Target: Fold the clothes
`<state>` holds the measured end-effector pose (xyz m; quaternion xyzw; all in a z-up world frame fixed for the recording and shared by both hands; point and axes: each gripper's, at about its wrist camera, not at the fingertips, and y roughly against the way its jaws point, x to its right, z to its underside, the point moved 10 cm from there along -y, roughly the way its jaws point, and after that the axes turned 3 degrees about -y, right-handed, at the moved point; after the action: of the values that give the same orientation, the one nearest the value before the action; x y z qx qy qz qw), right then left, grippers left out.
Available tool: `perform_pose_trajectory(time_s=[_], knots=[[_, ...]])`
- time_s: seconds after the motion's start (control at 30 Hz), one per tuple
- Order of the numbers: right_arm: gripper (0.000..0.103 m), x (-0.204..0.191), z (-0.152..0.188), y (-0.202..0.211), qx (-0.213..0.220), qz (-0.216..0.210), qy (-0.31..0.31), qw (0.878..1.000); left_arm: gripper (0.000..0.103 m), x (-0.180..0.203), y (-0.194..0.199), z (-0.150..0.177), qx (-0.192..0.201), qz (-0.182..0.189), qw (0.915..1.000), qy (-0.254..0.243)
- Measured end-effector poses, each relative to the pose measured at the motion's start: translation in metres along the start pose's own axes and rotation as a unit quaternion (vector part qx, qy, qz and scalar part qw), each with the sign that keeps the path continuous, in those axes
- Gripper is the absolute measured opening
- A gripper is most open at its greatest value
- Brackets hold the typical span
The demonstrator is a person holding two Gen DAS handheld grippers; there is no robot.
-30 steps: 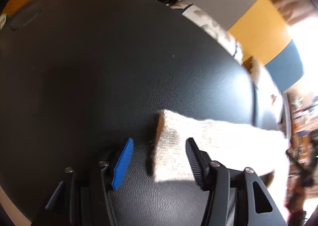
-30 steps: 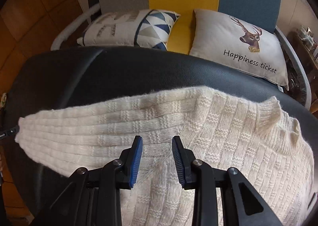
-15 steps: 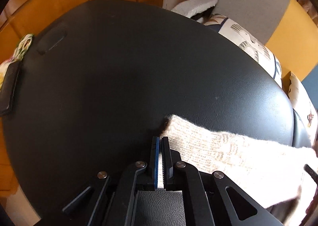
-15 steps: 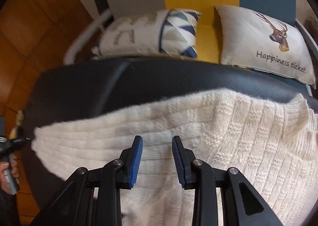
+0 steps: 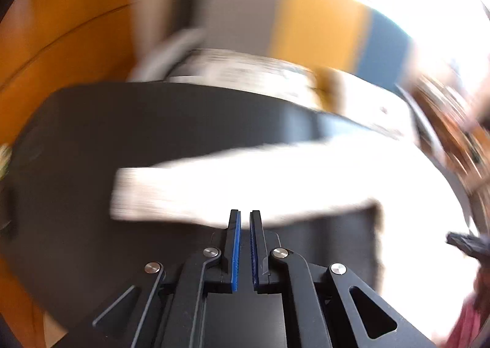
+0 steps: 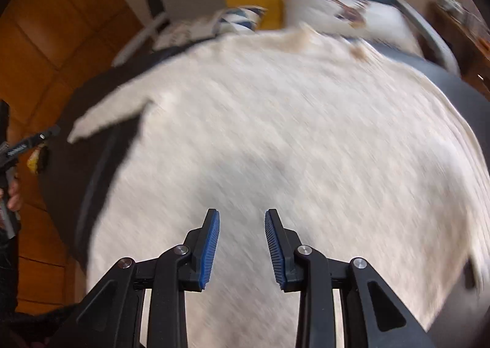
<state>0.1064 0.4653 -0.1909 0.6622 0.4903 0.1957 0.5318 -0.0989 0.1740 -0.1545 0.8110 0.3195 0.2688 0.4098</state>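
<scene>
Left gripper (image 5: pixel 245 214) almost closed, only a thin slit between the blue pads (image 5: pixel 235 244). No cloth visible in the slit; too blurred to tell whether the tips nip the knit edge just ahead. Right gripper (image 6: pixel 242 217) open about halfway, holding nothing, hovering low over the knit.

Beyond the right gripper: cream knitted sweater (image 6: pixel 291 133) spread flat over a black padded surface (image 5: pixel 153 121), body broad and smooth, neck at the far side. Beyond the left gripper: one sleeve (image 5: pixel 214 188) stretched out sideways, cuff farthest out, lying on the surface. Further back, pale cushions (image 6: pixel 352 14) on a grey, yellow and blue seat.

Probably a sleeve fold across the body. For a clean result: take the sleeve near the cuff with a full pinch through both layers, lift only enough to clear the surface, lay it straight across the chest. Meanwhile, pin the body at the shoulder with the right gripper against dragging.
</scene>
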Motion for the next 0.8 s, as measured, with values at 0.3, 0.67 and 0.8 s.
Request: perform_pose_trajectory(time_s=[0.3, 0.67, 0.8], knots=[[0.03, 0.057, 0.063, 0.005, 0.038, 0.008, -0.093, 0.995, 0.004, 0.208, -0.062, 0.087, -0.093, 0.044, 0.9817, -0.16], [0.03, 0.192, 0.084, 0.098, 0.145, 0.005, -0.239, 0.96, 0.005, 0.186, -0.055, 0.074, -0.091, 0.022, 0.9911, -0.094], [0.03, 0.279, 0.106, 0.155, 0.193, 0.034, -0.316, 0.928, 0.005, 0.204, -0.057, 0.004, -0.038, 0.02, 0.9941, -0.1]])
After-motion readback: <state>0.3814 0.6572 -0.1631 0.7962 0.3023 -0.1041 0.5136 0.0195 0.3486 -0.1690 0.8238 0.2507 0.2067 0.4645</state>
